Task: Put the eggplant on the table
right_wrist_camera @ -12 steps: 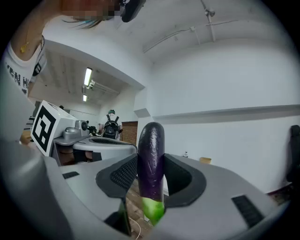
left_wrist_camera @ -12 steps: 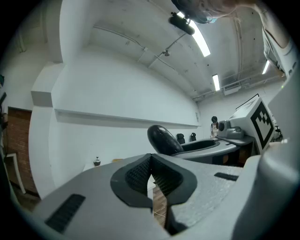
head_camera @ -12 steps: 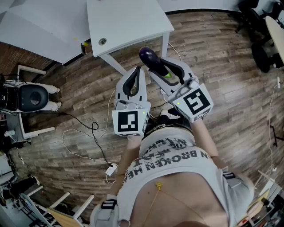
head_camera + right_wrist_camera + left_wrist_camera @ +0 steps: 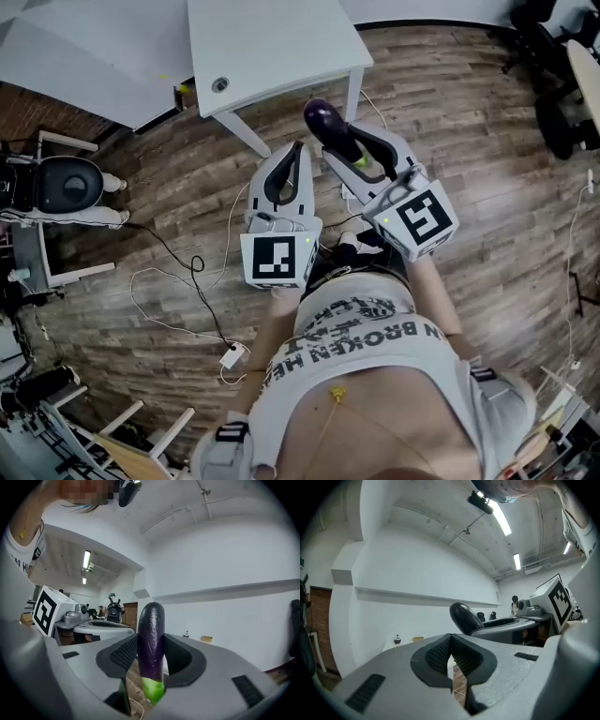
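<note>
A dark purple eggplant (image 4: 325,122) with a green stem end (image 4: 152,688) stands upright between the pads of my right gripper (image 4: 349,141), which is shut on it. In the right gripper view the eggplant (image 4: 151,634) fills the gap between the jaws of that gripper (image 4: 151,654). It hangs over the wooden floor, just short of the white table (image 4: 272,47) and beside the table's leg (image 4: 352,89). My left gripper (image 4: 296,150) is level next to it on the left, its jaws shut with nothing held (image 4: 451,644). The eggplant (image 4: 461,617) also shows in the left gripper view.
A second white table (image 4: 84,56) stands at the far left. A black seat on a white frame (image 4: 70,192) is on the left. Cables (image 4: 187,272) and a power adapter (image 4: 232,356) lie on the floor. Black office chairs (image 4: 562,103) stand at the right.
</note>
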